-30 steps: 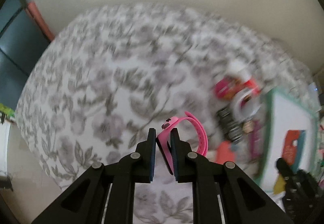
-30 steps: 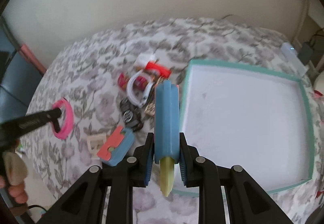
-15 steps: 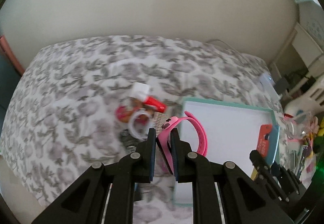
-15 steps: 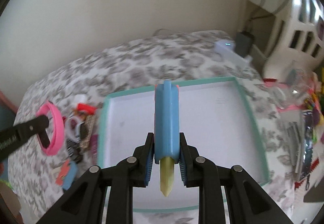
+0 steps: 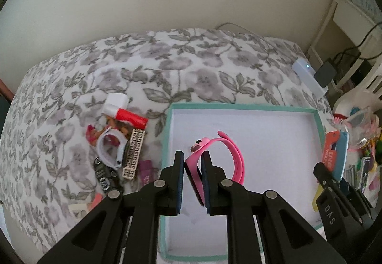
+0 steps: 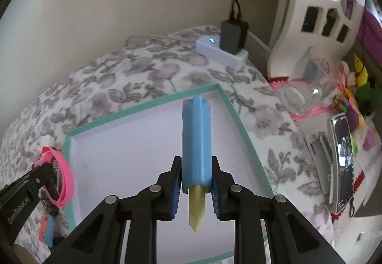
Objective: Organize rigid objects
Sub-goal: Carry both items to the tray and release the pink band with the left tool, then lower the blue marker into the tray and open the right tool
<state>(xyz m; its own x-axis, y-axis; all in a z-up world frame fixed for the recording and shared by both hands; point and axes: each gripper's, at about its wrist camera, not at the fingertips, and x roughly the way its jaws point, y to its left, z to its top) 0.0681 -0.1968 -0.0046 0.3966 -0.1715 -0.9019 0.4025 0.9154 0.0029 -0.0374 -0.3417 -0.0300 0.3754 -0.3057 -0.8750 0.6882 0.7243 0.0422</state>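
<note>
My left gripper [image 5: 193, 163] is shut on a pink watch [image 5: 224, 156] and holds it above the left part of a teal-rimmed white tray [image 5: 238, 106]. My right gripper [image 6: 196, 178] is shut on a blue holder with a yellow tip [image 6: 197, 142], above the same tray [image 6: 143, 106]. The right gripper [image 5: 334, 183] with its blue and orange holder [image 5: 335, 154] shows at the tray's right edge in the left wrist view. The left gripper [image 6: 51, 179] with the pink watch [image 6: 63, 178] shows at the tray's left edge in the right wrist view.
Left of the tray, on the floral bedspread [image 5: 95, 68], lies a pile: a red and white piece [image 5: 124, 111], a white watch [image 5: 111, 148], a gold lattice piece [image 5: 133, 154], a black strap [image 5: 105, 175]. A white charger box [image 6: 222, 51], a white basket [image 6: 322, 13] and a phone [image 6: 342, 163] stand at the right.
Both grippers have swung right from the pile of objects to above the tray, each still shut on its object.
</note>
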